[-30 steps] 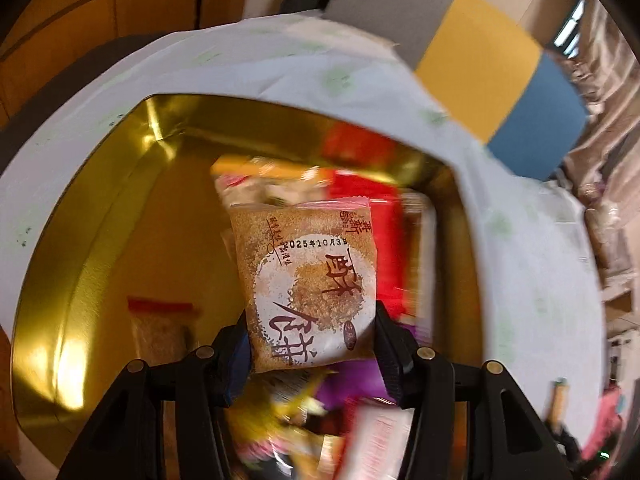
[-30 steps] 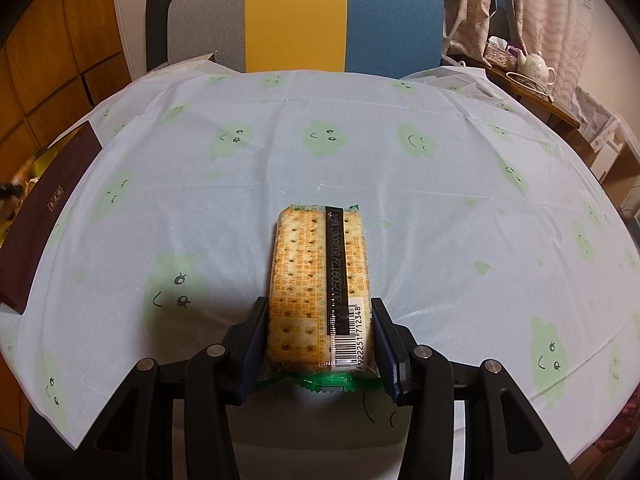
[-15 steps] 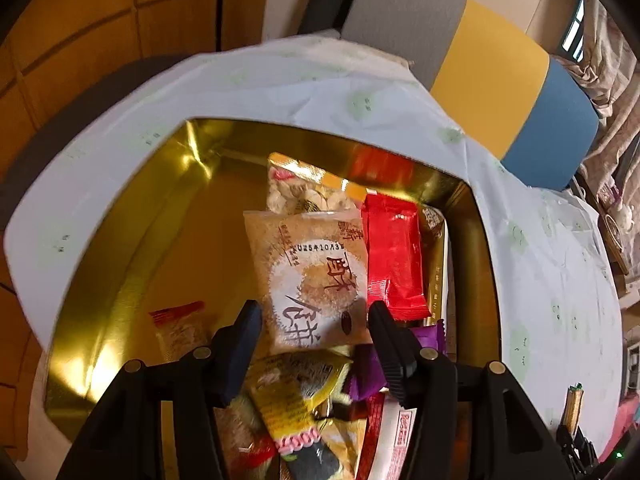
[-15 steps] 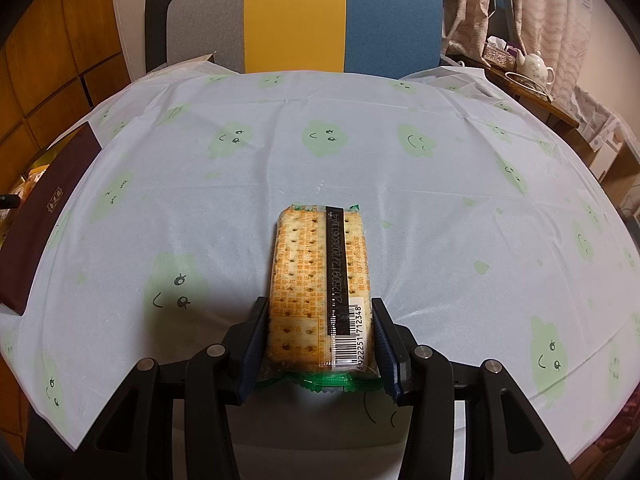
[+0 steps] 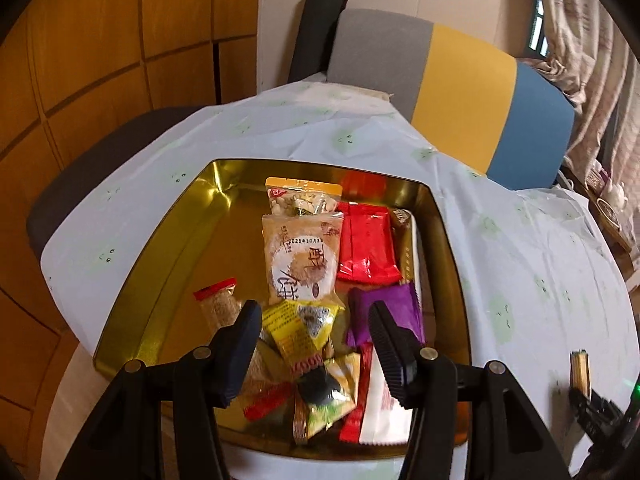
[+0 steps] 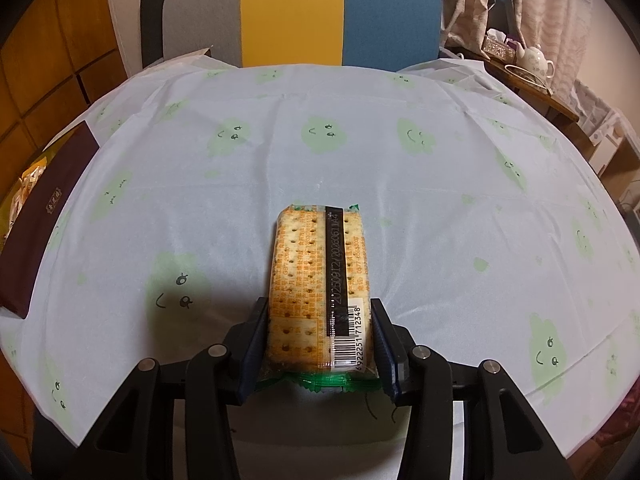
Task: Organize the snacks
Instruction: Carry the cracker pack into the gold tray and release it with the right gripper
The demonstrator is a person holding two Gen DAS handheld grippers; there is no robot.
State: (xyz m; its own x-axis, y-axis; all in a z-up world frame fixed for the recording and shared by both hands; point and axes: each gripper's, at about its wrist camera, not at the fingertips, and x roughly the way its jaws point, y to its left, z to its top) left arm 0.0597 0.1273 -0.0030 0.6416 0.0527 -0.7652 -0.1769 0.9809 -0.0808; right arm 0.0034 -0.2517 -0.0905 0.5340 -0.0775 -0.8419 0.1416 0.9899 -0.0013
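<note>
- The left gripper (image 5: 314, 326) is released and empty: its 2 jaws stand apart above the near end of the gold tin (image 5: 160, 264), with only loose packets showing through the gap. Its jaws have just been opening, and nothing is between them now.
- The brown pastry packet (image 5: 302, 258) lies flat in the middle of the tin, label up. It sits just beside the red packet (image 5: 366, 246) and overlaps the nut packet (image 5: 302, 198) toward the far wall. This looks like a deliberate row along the tin's right half.
- Near the tin's front edge the snacks are a jumble: a yellow packet (image 5: 302, 328), a purple packet (image 5: 386, 314) and a white-and-red packet (image 5: 376, 398) overlap. The left half is bare gold except for a small red-topped sachet (image 5: 218, 304).
- The right gripper (image 6: 320, 336) is clenched on the cracker pack (image 6: 320, 280), both pads pressing its long sides at the barcode end. The pack points away over the tablecloth (image 6: 440, 208), toward the middle of the table.
- Gripping across the narrow width probably keeps the rigid pack steady, ready to carry.
- The tin sits at the table's left edge; seen from the right wrist, only its dark maroon side (image 6: 44, 216) shows there.
</note>
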